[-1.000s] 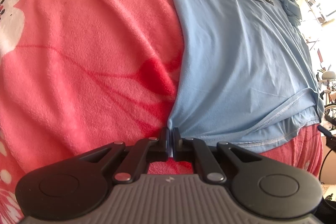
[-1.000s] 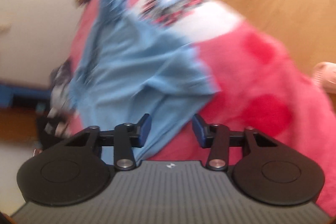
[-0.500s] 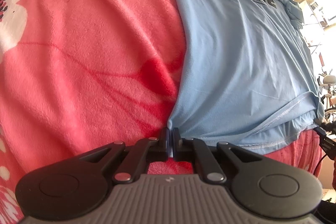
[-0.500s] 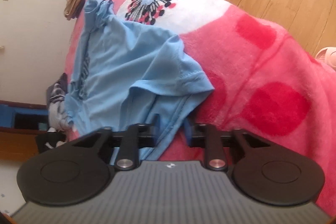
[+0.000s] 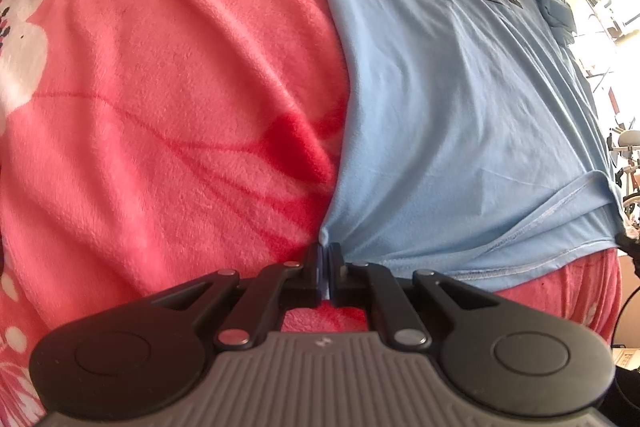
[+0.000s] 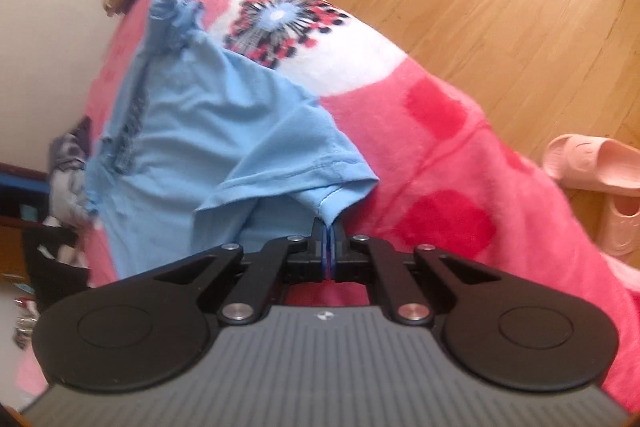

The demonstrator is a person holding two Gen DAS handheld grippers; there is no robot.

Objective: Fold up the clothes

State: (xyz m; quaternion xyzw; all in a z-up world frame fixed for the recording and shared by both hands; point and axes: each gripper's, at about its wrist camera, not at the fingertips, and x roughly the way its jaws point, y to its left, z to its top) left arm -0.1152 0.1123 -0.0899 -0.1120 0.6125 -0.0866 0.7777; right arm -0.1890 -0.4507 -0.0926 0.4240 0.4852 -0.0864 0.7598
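Change noted: a second ago the right hand-held gripper stood with jaws apart short of the cloth; it is now clamped on the hem corner of the blue T-shirt. The left hand-held gripper is as before, closed on the other hem corner at lower centre of its view. Judgement: both bottom corners are secured, so the first fold can begin.

Position: the shirt lies spread on the pink blanket of the bed, running from each gripper's tips toward the upper part of the frame, with its printed chest at upper right in the left view. In the right view the hem is bunched and partly doubled just above the jaws.
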